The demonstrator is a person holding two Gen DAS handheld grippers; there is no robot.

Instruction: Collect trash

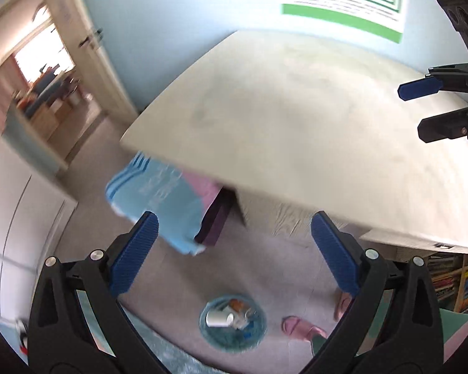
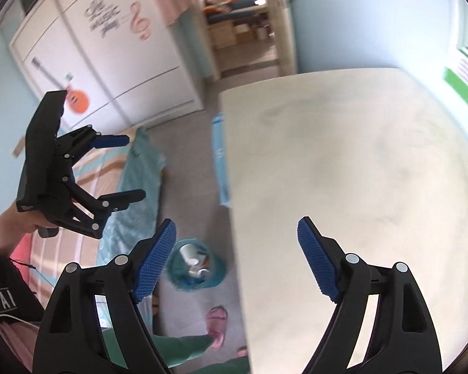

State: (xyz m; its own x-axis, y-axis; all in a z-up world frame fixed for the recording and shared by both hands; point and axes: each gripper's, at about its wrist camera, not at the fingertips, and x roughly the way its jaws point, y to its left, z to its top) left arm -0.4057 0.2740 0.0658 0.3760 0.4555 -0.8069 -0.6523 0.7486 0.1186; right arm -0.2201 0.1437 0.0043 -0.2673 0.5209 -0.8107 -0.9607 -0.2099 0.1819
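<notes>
A round bin with a teal bag point(image 1: 233, 321) stands on the floor below the table's edge and holds a white paper cup point(image 1: 219, 318) and other scraps. It also shows in the right wrist view point(image 2: 196, 268), beside the table. My left gripper point(image 1: 234, 249) is open and empty, held above the bin and the floor. It shows from the side in the right wrist view point(image 2: 131, 168), over the bed. My right gripper point(image 2: 235, 258) is open and empty over the table's left edge. It shows at the right in the left wrist view point(image 1: 411, 109).
The beige table point(image 1: 296, 118) fills the upper right. A light blue cloth point(image 1: 162, 199) hangs below its corner. A bed with striped cover point(image 2: 109, 180) lies left. Pink slippers point(image 2: 216, 327) and green trouser legs are on the floor. A white wardrobe point(image 2: 109, 46) and an open doorway point(image 2: 243, 21) stand behind.
</notes>
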